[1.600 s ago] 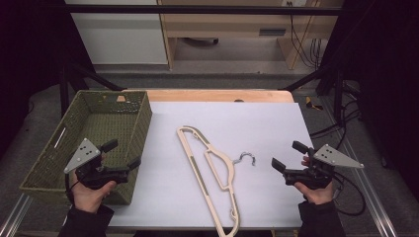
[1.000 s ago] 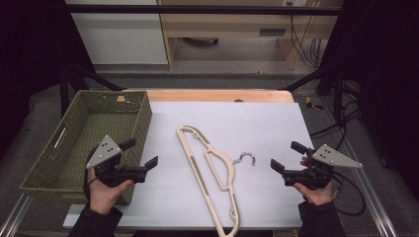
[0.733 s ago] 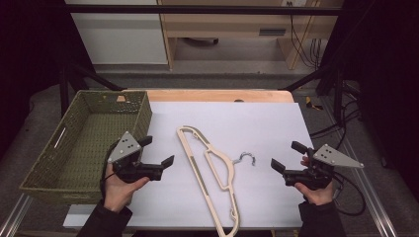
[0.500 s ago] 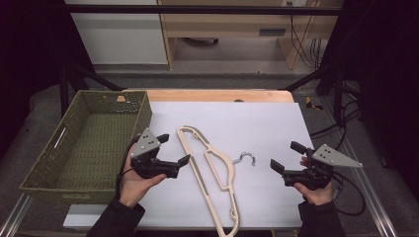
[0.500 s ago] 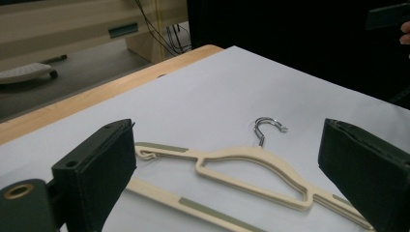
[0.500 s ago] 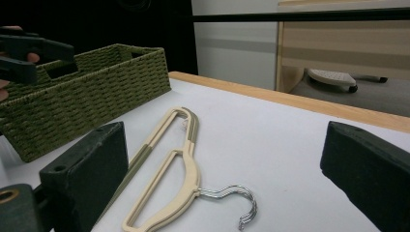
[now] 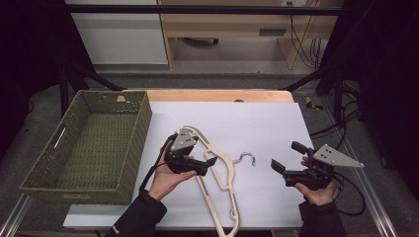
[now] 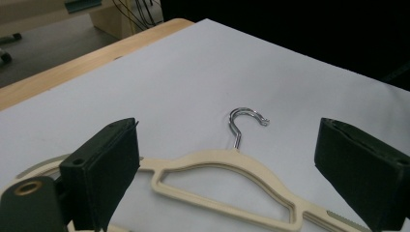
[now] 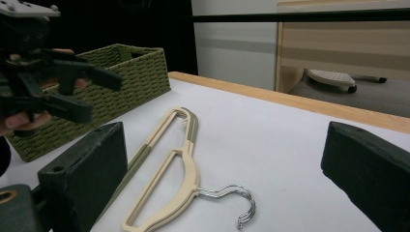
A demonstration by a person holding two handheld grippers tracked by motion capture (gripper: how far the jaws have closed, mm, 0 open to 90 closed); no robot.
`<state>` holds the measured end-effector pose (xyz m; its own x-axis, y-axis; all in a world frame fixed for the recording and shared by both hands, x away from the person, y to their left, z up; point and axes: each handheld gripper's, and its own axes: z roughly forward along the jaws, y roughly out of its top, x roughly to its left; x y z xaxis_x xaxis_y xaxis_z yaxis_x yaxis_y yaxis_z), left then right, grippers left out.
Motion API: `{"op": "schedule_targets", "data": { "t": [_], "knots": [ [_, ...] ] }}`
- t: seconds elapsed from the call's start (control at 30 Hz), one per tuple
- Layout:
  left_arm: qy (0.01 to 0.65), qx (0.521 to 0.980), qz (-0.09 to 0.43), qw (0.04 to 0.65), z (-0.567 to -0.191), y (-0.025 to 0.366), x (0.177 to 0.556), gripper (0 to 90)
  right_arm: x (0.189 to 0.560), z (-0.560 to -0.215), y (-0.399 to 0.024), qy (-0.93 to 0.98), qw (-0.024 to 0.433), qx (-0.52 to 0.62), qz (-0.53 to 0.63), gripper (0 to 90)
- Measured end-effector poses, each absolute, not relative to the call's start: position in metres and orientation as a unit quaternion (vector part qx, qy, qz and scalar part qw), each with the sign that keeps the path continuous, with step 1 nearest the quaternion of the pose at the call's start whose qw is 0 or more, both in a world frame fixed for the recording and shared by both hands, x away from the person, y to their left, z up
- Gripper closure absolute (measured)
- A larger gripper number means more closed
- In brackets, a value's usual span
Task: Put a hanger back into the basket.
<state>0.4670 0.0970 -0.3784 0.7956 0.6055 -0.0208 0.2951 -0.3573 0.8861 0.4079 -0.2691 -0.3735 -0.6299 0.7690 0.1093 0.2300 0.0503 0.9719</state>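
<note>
Left gripper, jaws apart, over hanger; empty basket alongside.

Cream hanger flat on table, green basket behind

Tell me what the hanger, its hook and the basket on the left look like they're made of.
Hanger: probably moulded plastic, cream with a matte finish; its flat arms have ridged edges and cut-out openings.
Hook: metal wire, shiny and chrome-like, catching bright reflections.
Basket: woven fibre or paper cord, olive green and dull; the tight plaited texture shows on the walls and floor, though the exact fibre is hard to tell.
</note>
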Motion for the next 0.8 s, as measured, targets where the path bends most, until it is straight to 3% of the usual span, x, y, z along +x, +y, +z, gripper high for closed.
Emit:
{"op": "schedule_targets", "data": {
  "t": [0.43, 0.8],
  "knots": [
    [0.265, 0.840, 0.122, 0.457, -0.410, 0.046, 0.490, 14.2, 0.408, -0.373, -0.270, 0.689, 0.228, 0.361, 0.586, 3.3],
    [0.256, 0.867, 0.102, 0.415, -0.433, 0.015, 0.509, 28.2, 0.408, -0.374, -0.269, 0.690, 0.226, 0.360, 0.587, 3.3]
  ]
}}
